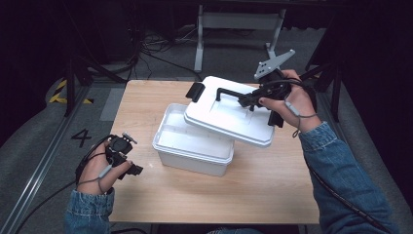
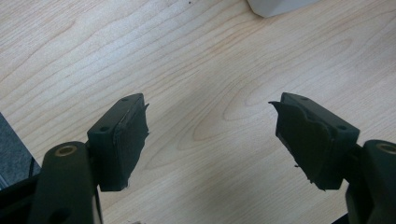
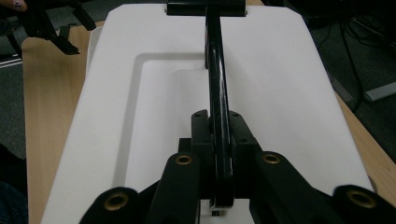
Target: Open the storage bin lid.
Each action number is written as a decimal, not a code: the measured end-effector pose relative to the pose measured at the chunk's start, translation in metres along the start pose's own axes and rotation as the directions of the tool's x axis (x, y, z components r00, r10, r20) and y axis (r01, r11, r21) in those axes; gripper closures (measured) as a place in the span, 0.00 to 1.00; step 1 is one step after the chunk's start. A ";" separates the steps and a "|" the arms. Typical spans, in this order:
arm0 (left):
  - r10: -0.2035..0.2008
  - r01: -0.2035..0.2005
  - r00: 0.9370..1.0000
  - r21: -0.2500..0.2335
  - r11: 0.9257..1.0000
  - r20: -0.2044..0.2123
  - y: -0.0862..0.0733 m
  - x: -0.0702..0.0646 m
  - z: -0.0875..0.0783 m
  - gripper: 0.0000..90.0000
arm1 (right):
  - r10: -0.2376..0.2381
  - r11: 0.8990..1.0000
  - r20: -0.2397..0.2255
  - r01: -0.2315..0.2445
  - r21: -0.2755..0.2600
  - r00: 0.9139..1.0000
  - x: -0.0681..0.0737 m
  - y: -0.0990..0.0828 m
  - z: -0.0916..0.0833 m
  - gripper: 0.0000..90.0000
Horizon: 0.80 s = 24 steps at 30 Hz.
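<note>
A white plastic box (image 1: 192, 146) stands open near the middle of the wooden table (image 1: 263, 190). Its white lid (image 1: 229, 114) hangs tilted above the box's right side, partly over it. My right gripper (image 1: 248, 100) is shut on the lid's black handle (image 3: 218, 93), and the handle runs straight between the two jaws in the right gripper view. A black clip (image 1: 196, 91) sits at the lid's far edge. My left gripper (image 2: 210, 135) rests low at the table's left front, open, with bare wood between its pads (image 2: 133, 135); in the high view it sits at the left (image 1: 131, 168).
A corner of the white box (image 2: 275, 5) shows at the top of the left gripper view. Beyond the table stand a grey frame leg (image 1: 234, 22) and loose cables (image 1: 156, 48) on the floor. Dark stands flank the table on both sides.
</note>
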<state>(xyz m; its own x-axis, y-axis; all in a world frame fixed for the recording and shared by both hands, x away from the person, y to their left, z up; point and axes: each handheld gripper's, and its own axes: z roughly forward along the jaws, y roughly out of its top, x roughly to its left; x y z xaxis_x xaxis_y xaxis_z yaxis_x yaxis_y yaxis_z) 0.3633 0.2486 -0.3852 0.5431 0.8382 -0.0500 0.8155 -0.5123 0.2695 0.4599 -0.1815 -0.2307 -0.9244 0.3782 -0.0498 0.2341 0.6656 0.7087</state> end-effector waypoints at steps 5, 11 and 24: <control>0.002 -0.002 1.000 0.004 1.000 -0.002 0.000 0.000 0.000 0.29 | 0.038 0.999 0.028 -0.038 -0.010 0.999 -0.010 -0.014 -0.015 0.94; -0.002 0.002 1.000 0.001 1.000 0.002 0.000 0.000 0.000 0.29 | 0.089 0.996 0.069 -0.088 -0.018 0.994 -0.023 -0.033 -0.033 0.94; -0.001 0.001 1.000 0.004 1.000 0.001 0.000 -0.001 0.000 0.29 | 0.192 0.981 0.146 -0.190 -0.024 0.970 -0.049 -0.072 -0.058 0.94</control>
<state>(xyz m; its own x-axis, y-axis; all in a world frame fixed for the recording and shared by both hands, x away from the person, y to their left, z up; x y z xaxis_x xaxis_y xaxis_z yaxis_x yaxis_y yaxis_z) 0.3632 0.2481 -0.3850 0.5422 0.8387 -0.0512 0.8170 -0.5119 0.2655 0.4705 -0.2858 -0.2383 -0.8082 0.5888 -0.0156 0.3981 0.5656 0.7222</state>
